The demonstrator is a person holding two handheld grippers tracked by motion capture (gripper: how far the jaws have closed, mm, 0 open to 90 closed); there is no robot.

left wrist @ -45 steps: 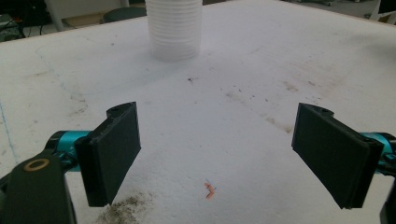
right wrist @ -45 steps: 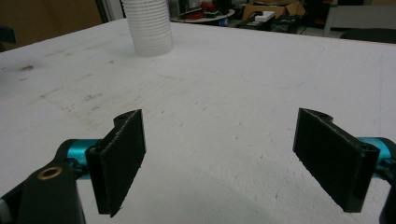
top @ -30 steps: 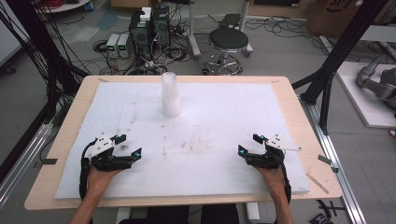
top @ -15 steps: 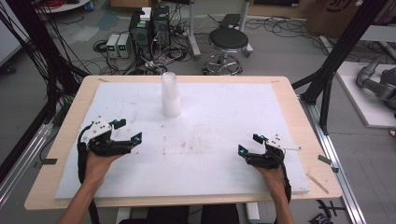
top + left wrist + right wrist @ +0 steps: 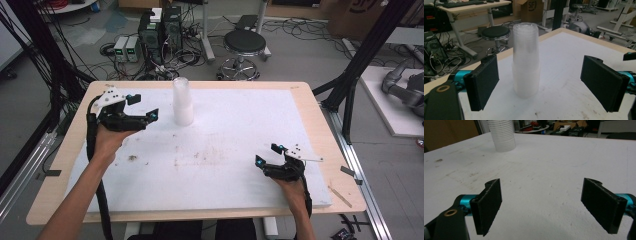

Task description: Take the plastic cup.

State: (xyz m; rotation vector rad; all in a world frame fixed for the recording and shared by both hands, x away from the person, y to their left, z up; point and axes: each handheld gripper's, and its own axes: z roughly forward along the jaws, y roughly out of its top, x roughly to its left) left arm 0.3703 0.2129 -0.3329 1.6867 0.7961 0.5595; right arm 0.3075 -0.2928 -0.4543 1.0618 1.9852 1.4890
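both claws spread: left claw [image 5: 141, 106] beside upright cup stack [image 5: 183, 101], right claw [image 5: 267, 154] well apart

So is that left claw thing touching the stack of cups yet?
Apart. In the left gripper view, the cup stack stands past the open left gripper, clear of both.

High view is looking down & fwd over the whole table [image 5: 305, 100], while left gripper view is sitting close to the cup stack [image 5: 526, 60], right gripper view facing it from farther off, both sharing it.
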